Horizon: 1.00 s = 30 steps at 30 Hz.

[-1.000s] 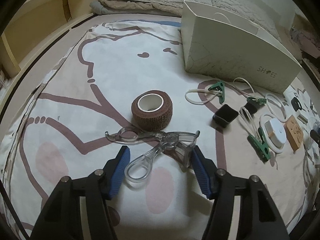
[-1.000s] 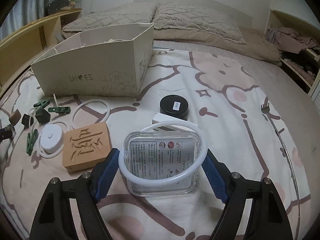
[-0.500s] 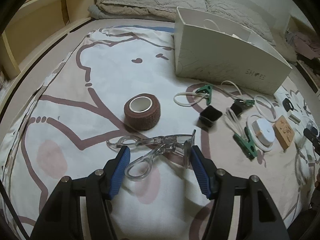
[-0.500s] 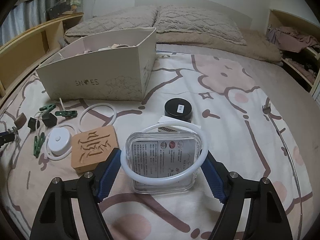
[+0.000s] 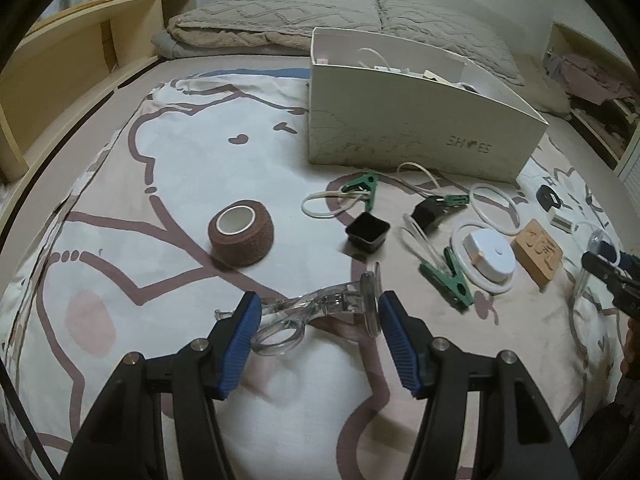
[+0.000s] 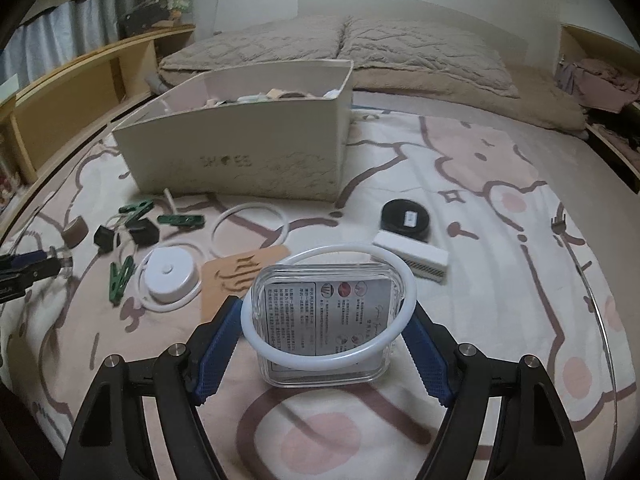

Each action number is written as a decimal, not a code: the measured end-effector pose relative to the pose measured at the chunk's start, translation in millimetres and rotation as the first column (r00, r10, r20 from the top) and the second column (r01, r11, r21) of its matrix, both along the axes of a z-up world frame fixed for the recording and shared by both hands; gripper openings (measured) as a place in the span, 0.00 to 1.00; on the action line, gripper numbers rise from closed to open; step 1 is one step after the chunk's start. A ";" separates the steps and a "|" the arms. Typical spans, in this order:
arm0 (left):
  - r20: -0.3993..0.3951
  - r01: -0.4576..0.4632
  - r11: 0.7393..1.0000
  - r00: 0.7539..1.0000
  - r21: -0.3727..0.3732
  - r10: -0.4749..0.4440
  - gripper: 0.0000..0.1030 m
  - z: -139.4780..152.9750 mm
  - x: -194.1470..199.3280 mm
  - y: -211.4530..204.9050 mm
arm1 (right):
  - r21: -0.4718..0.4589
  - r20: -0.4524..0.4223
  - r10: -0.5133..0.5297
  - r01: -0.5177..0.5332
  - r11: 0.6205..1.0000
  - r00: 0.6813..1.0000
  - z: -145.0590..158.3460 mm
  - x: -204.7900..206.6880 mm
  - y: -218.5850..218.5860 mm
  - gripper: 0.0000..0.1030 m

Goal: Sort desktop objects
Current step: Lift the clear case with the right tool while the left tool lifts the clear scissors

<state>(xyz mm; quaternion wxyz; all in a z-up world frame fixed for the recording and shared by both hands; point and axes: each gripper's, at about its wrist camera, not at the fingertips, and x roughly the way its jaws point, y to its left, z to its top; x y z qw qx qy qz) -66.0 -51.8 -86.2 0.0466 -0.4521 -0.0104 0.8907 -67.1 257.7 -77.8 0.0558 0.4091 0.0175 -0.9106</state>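
My left gripper (image 5: 318, 312) is shut on a clear plastic eyelash curler (image 5: 316, 308) and holds it above the bedspread. My right gripper (image 6: 326, 320) is shut on a clear plastic box (image 6: 326, 332) with a white ring (image 6: 328, 308) around it, lifted off the bed. A white shoe box (image 5: 416, 120) with several items inside stands at the back; it also shows in the right wrist view (image 6: 240, 152). The right gripper's tip shows at the right edge of the left wrist view (image 5: 608, 264).
On the bedspread lie a brown tape roll (image 5: 242, 232), green clips (image 5: 452, 276), a black square cup (image 5: 368, 232), a white round device (image 5: 490, 256), a wooden carved block (image 5: 538, 248), a white ring (image 6: 250, 228), a black round tin (image 6: 406, 216) and a white bar (image 6: 412, 256). Wooden shelves (image 5: 80, 60) line the left.
Both grippers have risen with their objects. The curler has left the bedspread and turned in the left gripper; the clear box is lifted higher, and the shoe box looks nearer.
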 end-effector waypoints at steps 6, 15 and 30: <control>-0.002 0.016 1.000 1.000 0.005 -0.016 0.59 0.3 2.6 5.8 | -0.001 0.050 0.061 -0.061 0.998 0.997 -6.7 6.4 -20.4 0.77; 0.005 0.032 0.999 0.999 0.000 -0.032 0.59 -1.9 3.0 11.0 | 0.044 0.132 0.104 -0.110 0.993 0.986 -26.5 2.1 -37.2 0.77; 0.009 0.052 0.999 0.999 -0.005 -0.052 0.59 -3.4 4.2 17.6 | 0.057 0.145 0.097 -0.106 0.993 0.985 -32.9 -15.0 -40.2 0.82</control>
